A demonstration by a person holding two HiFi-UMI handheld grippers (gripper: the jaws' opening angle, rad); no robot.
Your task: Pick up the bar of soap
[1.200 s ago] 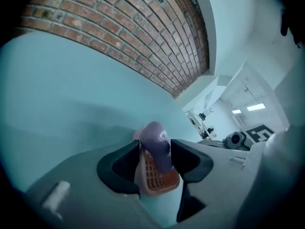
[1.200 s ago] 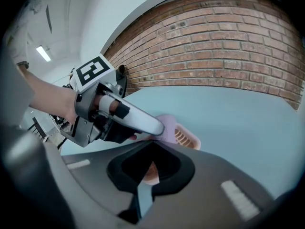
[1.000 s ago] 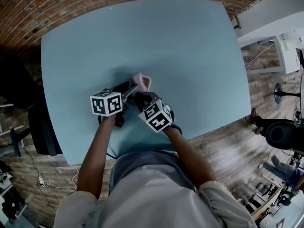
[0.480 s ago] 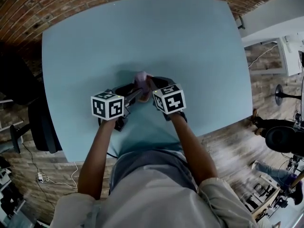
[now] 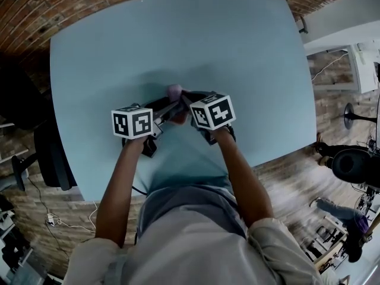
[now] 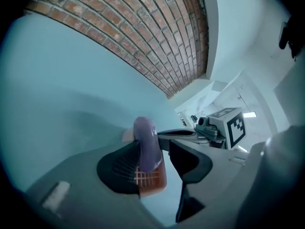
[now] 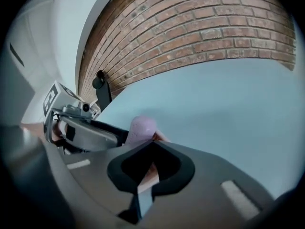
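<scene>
The bar of soap (image 5: pixel 174 91), pale lilac, stands on edge on the blue table (image 5: pixel 237 46). My left gripper (image 5: pixel 171 103) reaches it from the lower left. In the left gripper view the soap (image 6: pixel 145 144) leans against the orange pad (image 6: pixel 150 178) of one jaw. A narrow gap still shows to the other jaw, and the left gripper (image 6: pixel 159 144) is closing around it. My right gripper (image 5: pixel 186 95) comes in from the right with its jaws together. In the right gripper view the soap (image 7: pixel 141 128) sits just past the right gripper's (image 7: pixel 152 141) tips, touching them.
A brick floor surrounds the table. A black chair (image 5: pixel 32 141) stands at the table's left edge. To the right are white furniture (image 5: pixel 362 64), a dark round seat (image 5: pixel 353 168) and a person's shoe (image 5: pixel 319 144). The table's near edge lies just below both grippers.
The right gripper has swung from below the soap round to its right side and a little farther from me. The left gripper has barely shifted. The soap stays between the left jaws.
</scene>
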